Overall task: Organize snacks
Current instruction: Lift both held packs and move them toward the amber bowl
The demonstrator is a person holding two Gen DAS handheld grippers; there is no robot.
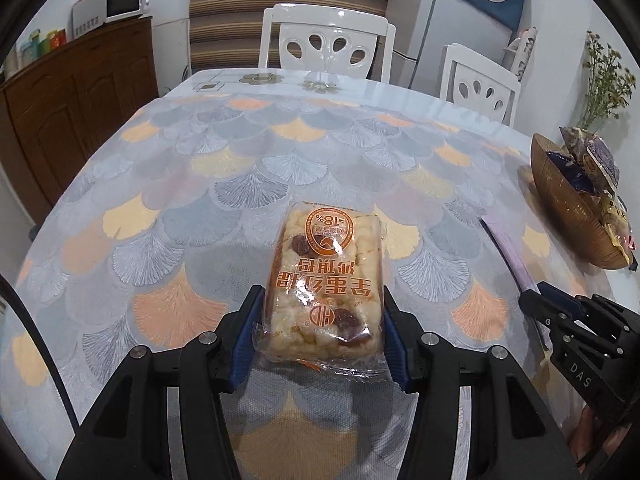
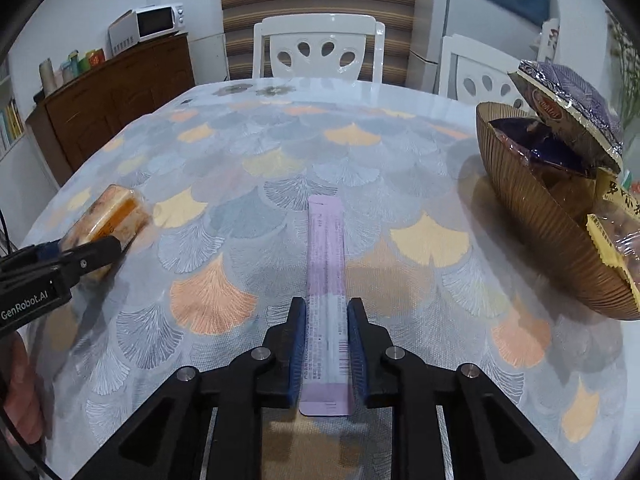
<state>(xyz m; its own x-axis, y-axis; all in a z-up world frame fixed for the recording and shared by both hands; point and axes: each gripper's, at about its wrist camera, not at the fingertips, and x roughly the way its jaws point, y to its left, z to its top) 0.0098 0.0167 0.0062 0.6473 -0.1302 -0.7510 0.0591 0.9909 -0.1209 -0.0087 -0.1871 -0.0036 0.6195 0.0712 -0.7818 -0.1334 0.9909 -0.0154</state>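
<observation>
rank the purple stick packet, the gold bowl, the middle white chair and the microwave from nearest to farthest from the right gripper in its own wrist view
1. Purple stick packet: between the fingers of the right gripper, on the table.
2. Gold bowl: to the right, on the table, full of snacks.
3. White chair: straight ahead, behind the table's far edge.
4. Microwave: far left, on the wooden cabinet.

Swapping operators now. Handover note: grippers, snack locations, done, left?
Left gripper: shut on the rice-crisp cake packet.
Right gripper: shut on the lilac stick sachet; whether it is lifted off the tablecloth is unclear.
Gold ribbed bowl stands at the table's right side, already holding several wrapped snacks.
Left: carry both held items to the bowl, probably the sachet first, since it is nearer.
</observation>
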